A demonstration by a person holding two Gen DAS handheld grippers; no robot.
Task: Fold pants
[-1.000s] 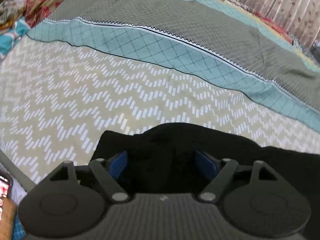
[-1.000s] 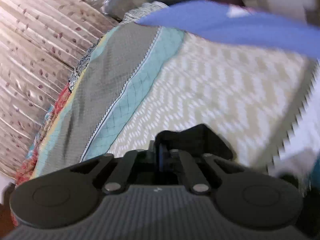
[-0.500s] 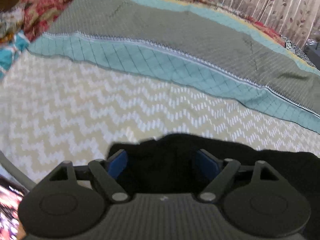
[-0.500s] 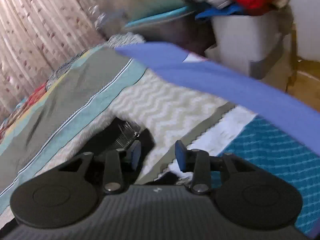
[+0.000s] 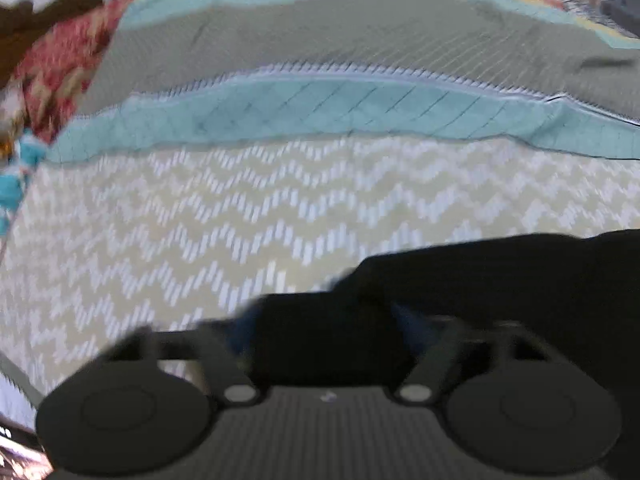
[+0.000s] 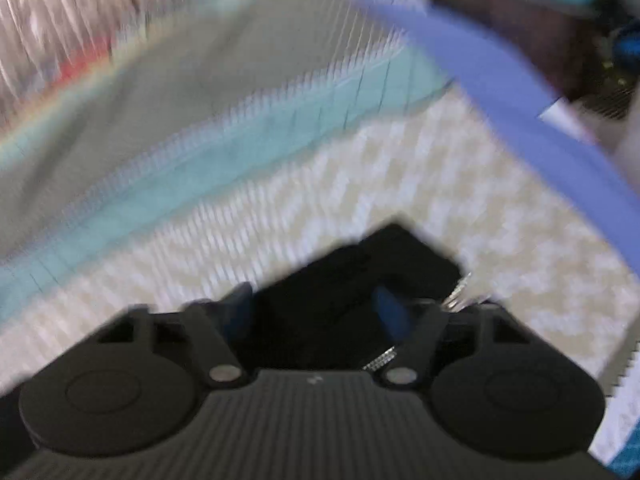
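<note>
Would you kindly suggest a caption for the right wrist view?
Right gripper with fingers apart over black pants on a zigzag bedspread, a blue band crossing above.

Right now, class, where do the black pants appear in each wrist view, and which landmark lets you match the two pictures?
Left wrist view: the black pants fill the lower right, running from between the fingers to the right edge.
Right wrist view: the black pants sit at lower centre, a corner pointing up.
Shared landmark: the teal band across the bedspread, above the chevron pattern.
</note>
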